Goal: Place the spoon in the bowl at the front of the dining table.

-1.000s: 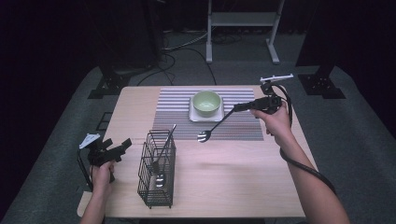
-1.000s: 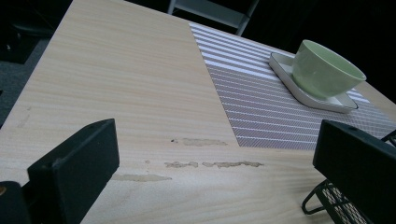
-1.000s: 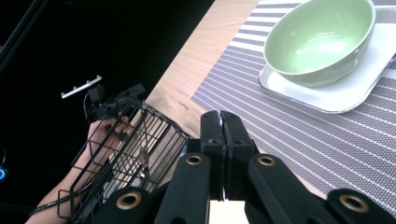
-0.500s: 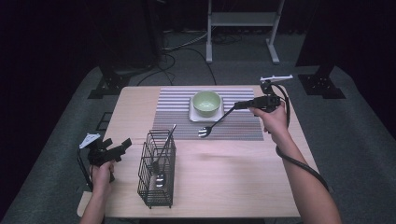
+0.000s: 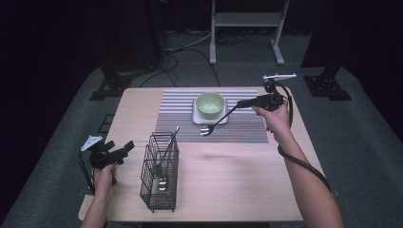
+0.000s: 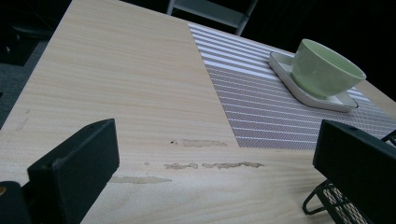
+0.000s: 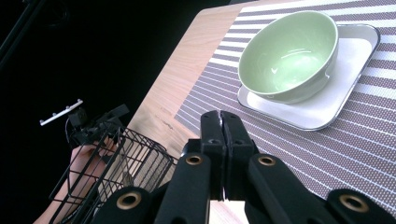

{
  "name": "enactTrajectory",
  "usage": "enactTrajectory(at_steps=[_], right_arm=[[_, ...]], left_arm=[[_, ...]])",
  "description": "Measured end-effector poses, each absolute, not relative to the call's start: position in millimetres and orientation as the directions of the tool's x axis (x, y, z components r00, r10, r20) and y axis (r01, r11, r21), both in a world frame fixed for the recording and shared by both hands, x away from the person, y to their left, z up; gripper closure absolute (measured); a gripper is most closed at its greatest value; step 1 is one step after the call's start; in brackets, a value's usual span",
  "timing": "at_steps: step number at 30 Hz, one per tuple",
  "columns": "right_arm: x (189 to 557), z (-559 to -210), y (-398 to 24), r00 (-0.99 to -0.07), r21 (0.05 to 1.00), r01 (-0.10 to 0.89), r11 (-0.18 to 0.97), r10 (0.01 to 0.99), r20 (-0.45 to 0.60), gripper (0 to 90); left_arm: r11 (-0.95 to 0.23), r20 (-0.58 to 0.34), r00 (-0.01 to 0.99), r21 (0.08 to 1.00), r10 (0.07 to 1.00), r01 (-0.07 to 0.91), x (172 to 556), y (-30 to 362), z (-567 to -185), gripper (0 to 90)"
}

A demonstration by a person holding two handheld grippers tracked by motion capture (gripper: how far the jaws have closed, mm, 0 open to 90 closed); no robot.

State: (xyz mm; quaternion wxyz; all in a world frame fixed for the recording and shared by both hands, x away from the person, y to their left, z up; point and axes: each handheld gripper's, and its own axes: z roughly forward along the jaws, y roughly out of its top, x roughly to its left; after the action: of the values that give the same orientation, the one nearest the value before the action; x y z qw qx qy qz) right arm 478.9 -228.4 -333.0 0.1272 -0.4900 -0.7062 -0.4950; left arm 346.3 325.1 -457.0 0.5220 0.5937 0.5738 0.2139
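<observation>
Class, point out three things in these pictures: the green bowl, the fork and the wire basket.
green bowl (image 5: 210, 104), high view, on its inside.
fork (image 5: 206, 131), high view, on its head lying on the striped mat.
wire basket (image 5: 160, 190), high view, on its front wall.

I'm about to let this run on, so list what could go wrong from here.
The right gripper pinches only the very end of the fork, so the fork could swing or slip out. Its tines hang right beside the green bowl and white plate, so a small sideways move might knock them.
</observation>
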Motion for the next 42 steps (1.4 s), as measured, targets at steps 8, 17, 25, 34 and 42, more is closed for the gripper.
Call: enactTrajectory(at_steps=[8,17,25,34,42], right_arm=[[484,-332,-227,-0.480,0.576,0.817,0.022,0.577,0.661,88.8],[492,-331,-229,-0.461,0.573,0.819,-0.002,0.591,0.661,88.8],[497,-329,-231,-0.451,0.580,0.815,-0.024,0.601,0.660,88.8],[502,-322,-233,-0.443,0.584,0.811,-0.035,0.616,0.651,88.8],[506,-320,-233,-0.436,0.589,0.807,-0.046,0.627,0.646,88.9]], left_arm=[[0.213,-0.351,0.243,0.864,0.904,0.457,346,327,-457,0.0],[0.213,-0.351,0.242,0.864,0.904,0.457,346,327,-457,0.0],[0.215,-0.352,0.240,0.864,0.905,0.455,346,329,-457,0.0],[0.220,-0.356,0.238,0.863,0.904,0.454,346,330,-457,0.0],[0.217,-0.354,0.240,0.864,0.904,0.454,346,329,-457,0.0]])
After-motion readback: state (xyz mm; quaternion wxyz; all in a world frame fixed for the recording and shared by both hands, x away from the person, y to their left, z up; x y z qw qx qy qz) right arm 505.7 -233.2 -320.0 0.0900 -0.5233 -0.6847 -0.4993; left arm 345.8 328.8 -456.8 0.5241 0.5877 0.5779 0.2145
